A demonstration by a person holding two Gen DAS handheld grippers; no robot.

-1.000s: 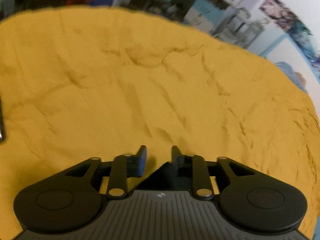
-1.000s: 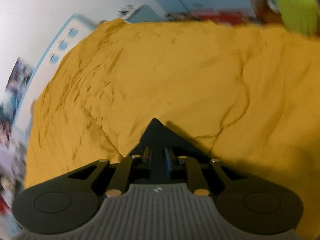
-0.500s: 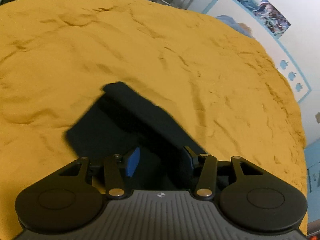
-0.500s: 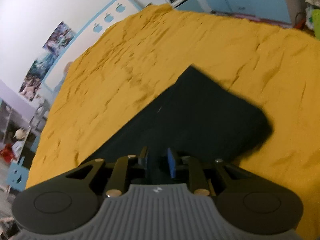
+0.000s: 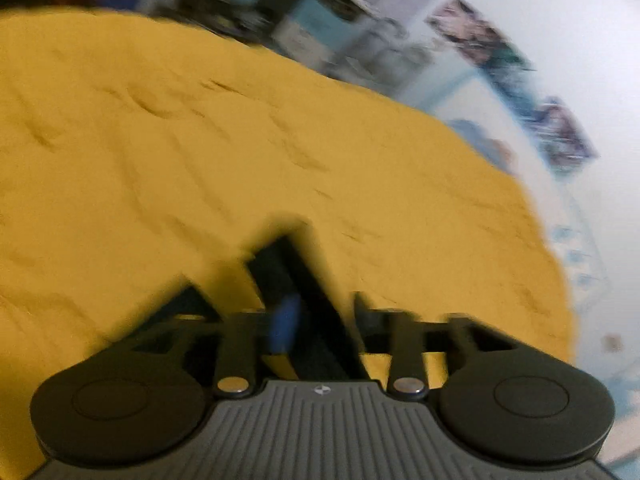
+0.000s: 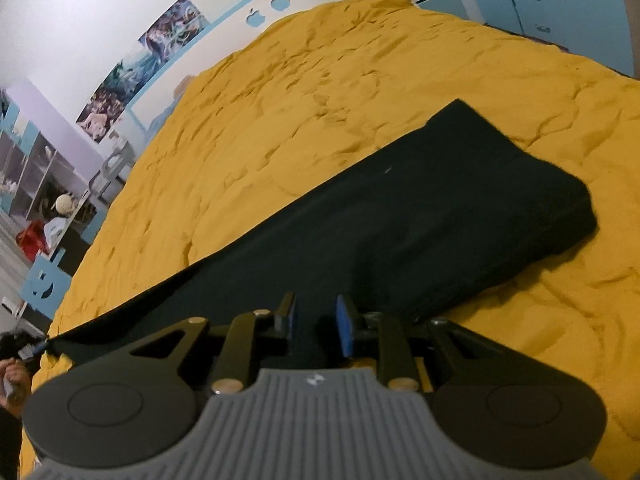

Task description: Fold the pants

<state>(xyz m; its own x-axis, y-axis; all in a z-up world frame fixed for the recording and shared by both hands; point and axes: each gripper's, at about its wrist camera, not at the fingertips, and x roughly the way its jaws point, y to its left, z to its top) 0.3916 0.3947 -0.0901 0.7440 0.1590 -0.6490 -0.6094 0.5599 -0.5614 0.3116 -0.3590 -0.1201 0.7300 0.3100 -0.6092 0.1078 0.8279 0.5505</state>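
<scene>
Fingers of our right claw (image 6: 314, 320) stand slightly parted over black pants (image 6: 420, 216), which lie doubled on the yellow bedspread (image 6: 320, 80). Our blurred left claw (image 5: 320, 320) straddles a dark strip; whether it grips, we cannot tell.

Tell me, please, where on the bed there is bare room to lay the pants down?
Bare yellow bedspread runs from the black pants to the headboard, and a narrower strip lies on their right. The near edge is crowded by both tools.
</scene>
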